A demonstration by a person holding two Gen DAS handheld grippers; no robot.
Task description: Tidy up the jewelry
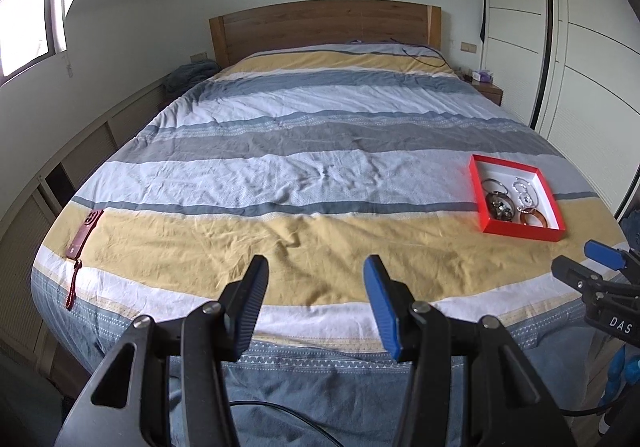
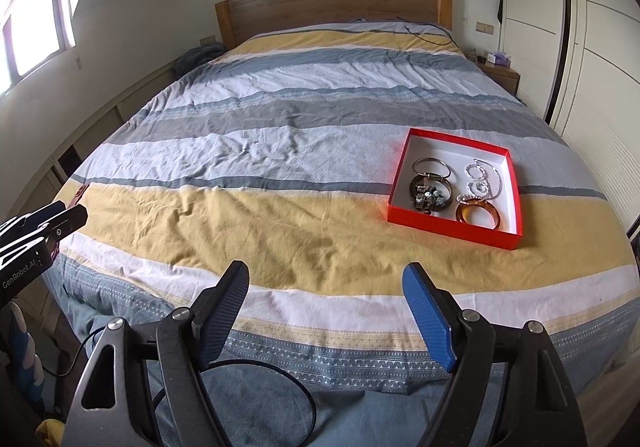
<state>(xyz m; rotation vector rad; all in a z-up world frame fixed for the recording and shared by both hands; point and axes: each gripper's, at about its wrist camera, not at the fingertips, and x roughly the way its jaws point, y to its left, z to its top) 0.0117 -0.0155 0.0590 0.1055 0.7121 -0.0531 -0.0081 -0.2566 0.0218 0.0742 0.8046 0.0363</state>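
A red box with a white inside lies on the right side of the bed. In it are metal bangles, a dark charm bracelet, a silver chain and an amber bangle. The box also shows in the left wrist view. My right gripper is open and empty over the foot of the bed, well short of the box. My left gripper is open and empty over the foot of the bed, left of the box.
A dark red phone with a wrist strap lies at the bed's left edge. A wooden headboard stands at the far end with a black cable near it. White wardrobes line the right, a nightstand beside them.
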